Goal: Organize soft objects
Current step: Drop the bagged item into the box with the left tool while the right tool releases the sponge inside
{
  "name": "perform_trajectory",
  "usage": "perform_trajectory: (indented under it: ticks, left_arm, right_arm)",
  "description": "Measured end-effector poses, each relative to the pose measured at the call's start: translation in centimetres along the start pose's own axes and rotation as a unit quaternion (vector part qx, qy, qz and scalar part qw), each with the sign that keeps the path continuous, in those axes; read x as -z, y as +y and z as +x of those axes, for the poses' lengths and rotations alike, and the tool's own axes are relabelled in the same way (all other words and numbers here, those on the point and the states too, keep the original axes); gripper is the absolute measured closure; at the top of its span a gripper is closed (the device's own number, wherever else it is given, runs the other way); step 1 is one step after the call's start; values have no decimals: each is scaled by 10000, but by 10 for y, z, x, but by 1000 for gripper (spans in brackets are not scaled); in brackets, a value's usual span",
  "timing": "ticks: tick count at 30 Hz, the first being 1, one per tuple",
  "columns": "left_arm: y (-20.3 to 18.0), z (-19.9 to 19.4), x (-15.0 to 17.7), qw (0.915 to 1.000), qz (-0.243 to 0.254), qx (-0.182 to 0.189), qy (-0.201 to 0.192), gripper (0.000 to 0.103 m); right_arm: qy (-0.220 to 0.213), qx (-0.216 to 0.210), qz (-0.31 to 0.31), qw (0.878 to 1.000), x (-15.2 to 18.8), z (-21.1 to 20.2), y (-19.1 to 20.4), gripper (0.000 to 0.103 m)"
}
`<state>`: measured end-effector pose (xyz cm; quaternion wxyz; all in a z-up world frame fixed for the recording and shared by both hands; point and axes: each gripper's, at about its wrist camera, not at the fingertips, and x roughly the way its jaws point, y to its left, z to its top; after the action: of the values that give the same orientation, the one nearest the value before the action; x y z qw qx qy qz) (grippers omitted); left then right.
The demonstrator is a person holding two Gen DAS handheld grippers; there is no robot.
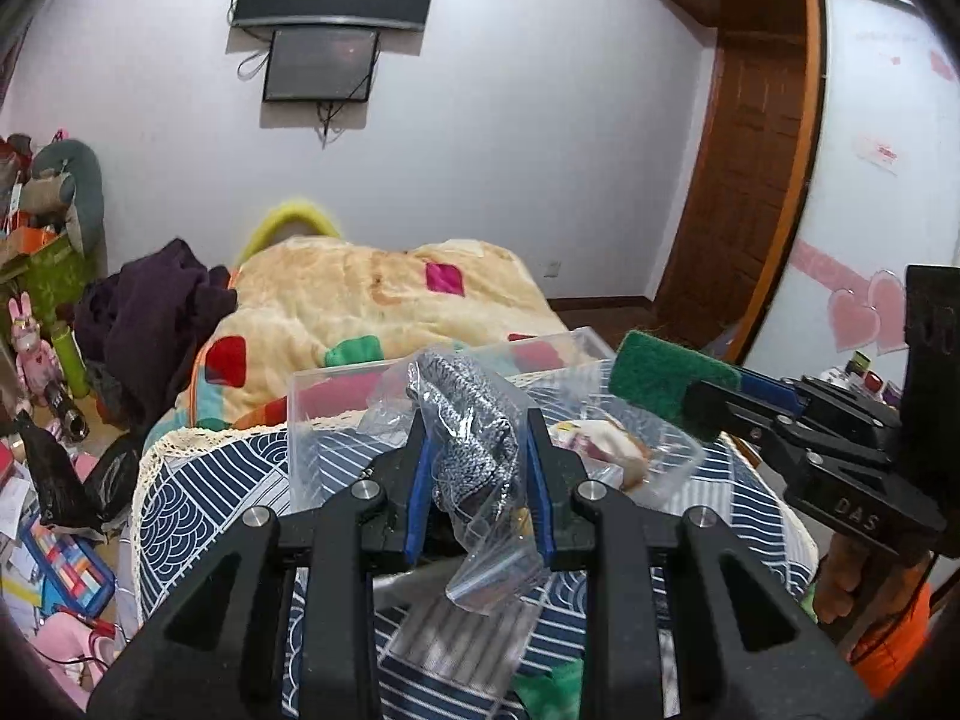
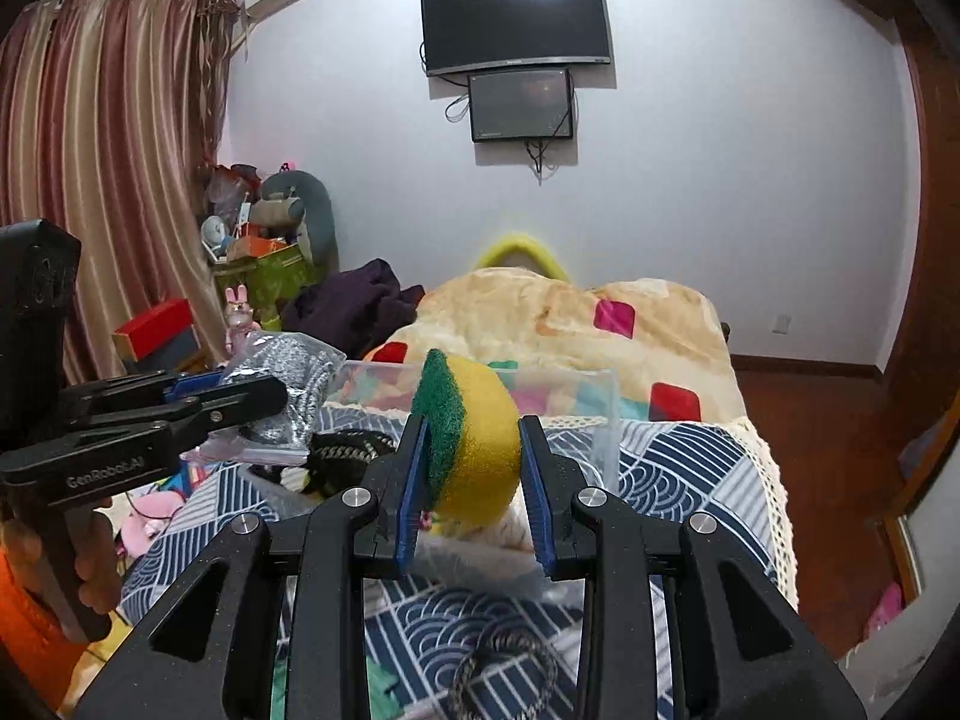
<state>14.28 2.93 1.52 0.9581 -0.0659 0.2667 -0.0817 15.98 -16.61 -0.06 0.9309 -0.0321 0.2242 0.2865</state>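
Grey knit fabric sealed in a clear bag [image 1: 474, 438] is clamped between the blue pads of the left tool [image 1: 477, 450], the loose end of the plastic hanging below the jaws. It is held up over a clear plastic bin [image 1: 336, 420] that stands on a bed [image 1: 210, 480] spread with a blue-and-white wave-patterned cover. A yellow sponge [image 2: 480, 438] with a green scouring face is squeezed in the right tool [image 2: 474, 468], green side against the left-hand pad, and is likewise held raised near the bin [image 2: 606, 420]. In the left wrist view the sponge [image 1: 666, 375] shows only its green face, just to the right of the bag; in the right wrist view the bag [image 2: 288, 390] is seen to the left, gripped by the left tool [image 2: 264, 402]. A pale, soft item [image 1: 612, 450] lies inside or just behind the bin, though which cannot be told through the plastic. A dark braided cord [image 2: 504, 666] rests on the cover below the right tool. Beyond the bin a cream quilt [image 2: 570, 324] with coloured squares is heaped on the bed, and two screens [image 2: 516, 18] are mounted on the white wall.
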Motion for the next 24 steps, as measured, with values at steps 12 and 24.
perform_trajectory:
  ticks: [12, 24]
  left_arm:
    - [16, 67, 16, 9978, -113, -237, 610, 75]
    - [20, 76, 28, 9957, -147, -249, 881, 63]
  right_arm:
    - [621, -135, -84, 9979, 10, 55, 12, 76]
    - [998, -85, -251, 9947, 18, 66, 12, 64]
